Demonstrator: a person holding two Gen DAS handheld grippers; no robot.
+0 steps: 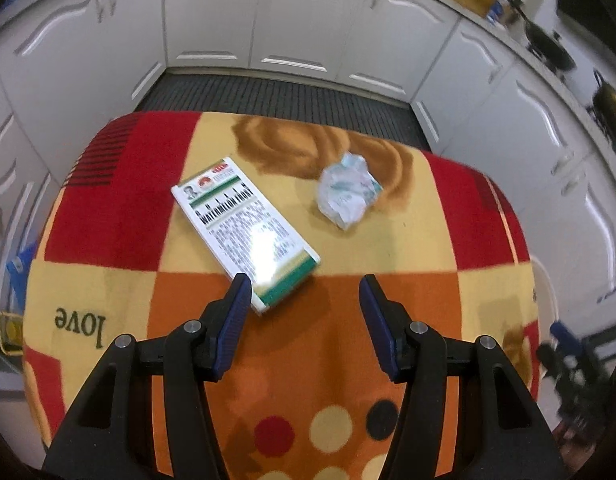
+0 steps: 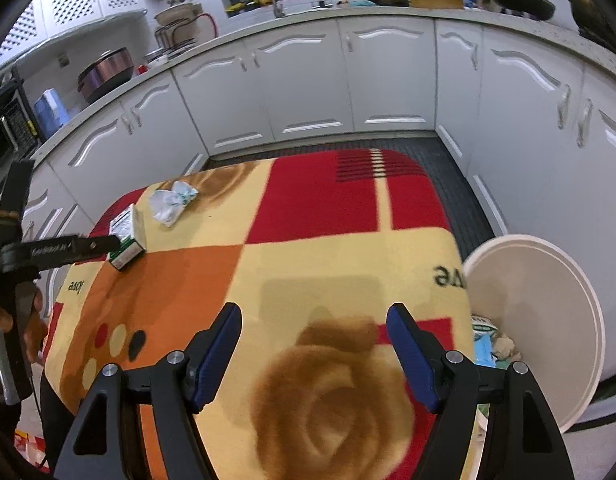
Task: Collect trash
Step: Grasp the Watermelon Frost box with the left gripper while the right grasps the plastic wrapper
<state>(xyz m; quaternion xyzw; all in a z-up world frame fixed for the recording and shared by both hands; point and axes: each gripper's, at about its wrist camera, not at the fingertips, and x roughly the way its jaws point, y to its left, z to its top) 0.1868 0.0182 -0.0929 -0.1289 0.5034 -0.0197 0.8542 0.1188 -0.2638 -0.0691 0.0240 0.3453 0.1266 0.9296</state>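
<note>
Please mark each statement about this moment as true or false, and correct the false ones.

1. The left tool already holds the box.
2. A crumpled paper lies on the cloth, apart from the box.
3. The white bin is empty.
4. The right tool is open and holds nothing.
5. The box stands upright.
1. False. The left tool is open; the box lies flat just ahead of it, one end by a finger.
2. True. The crumpled paper lies on the cloth, with a gap to the box.
3. False. The bin already has some trash at the bottom.
4. True. The right tool is open above the cloth.
5. False. It lies flat.
</note>
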